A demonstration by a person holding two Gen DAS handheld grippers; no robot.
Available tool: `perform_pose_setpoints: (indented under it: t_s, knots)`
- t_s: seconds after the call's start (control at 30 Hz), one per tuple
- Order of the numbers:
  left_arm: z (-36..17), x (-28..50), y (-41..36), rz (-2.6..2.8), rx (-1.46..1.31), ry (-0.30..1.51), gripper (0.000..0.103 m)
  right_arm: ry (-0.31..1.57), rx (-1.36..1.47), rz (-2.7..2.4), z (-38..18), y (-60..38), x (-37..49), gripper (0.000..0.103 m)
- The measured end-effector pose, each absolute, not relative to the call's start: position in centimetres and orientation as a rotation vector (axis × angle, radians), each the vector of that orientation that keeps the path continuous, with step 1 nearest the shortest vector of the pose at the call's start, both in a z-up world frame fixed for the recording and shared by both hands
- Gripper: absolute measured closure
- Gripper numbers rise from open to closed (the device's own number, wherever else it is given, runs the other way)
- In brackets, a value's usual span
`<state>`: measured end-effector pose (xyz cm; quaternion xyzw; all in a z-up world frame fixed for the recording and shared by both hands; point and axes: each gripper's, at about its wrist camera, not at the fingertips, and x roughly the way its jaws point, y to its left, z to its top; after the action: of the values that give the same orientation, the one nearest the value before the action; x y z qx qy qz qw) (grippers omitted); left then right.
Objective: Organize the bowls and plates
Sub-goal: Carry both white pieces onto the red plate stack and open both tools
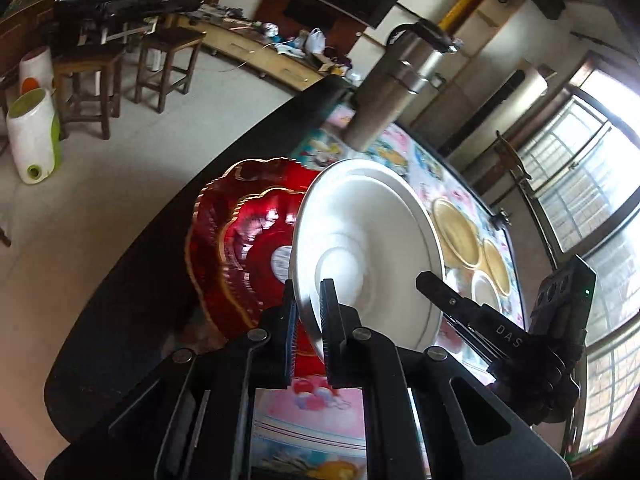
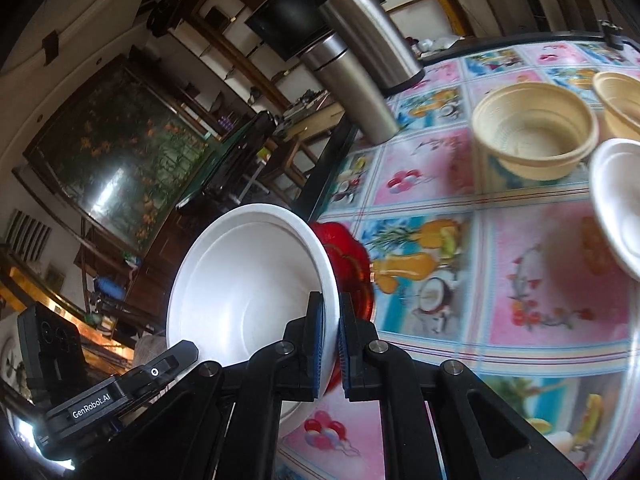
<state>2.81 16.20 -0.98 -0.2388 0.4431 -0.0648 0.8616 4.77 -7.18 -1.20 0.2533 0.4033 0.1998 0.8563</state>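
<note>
Both grippers, left (image 1: 310, 300) and right (image 2: 329, 316), clamp the white bowl's (image 1: 360, 240) rim between their jaws.

Blurred by motion in the left wrist view: the scalloped red glass plate with gold trim (image 1: 244, 232), its round label unreadable and its right part hidden behind the tilted white bowl (image 1: 368, 248). Cut off at the right edge of the right wrist view: a second white bowl (image 2: 616, 208) and a beige ribbed bowl (image 2: 620, 100), both smeared, as is the colourful patterned tablecloth (image 2: 500, 260). Hidden too: most of that red plate behind the white bowl there.
</note>
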Motion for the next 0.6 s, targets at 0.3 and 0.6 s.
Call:
perform_pose_setpoints:
  t_s: [0.3, 0.6]
  knots:
    - [-2.7, 3.9, 16.3, -0.085, -0.453, 0.955, 0.095, 0.887, 0.508, 0.408, -3.4, -4.9, 6.0, 0.096]
    - [-3.8, 4.6, 15.9, -0.03, -0.389, 0.986, 0.094, 0.88, 0.432, 0.375, -4.2, -3.6, 6.6, 0.094]
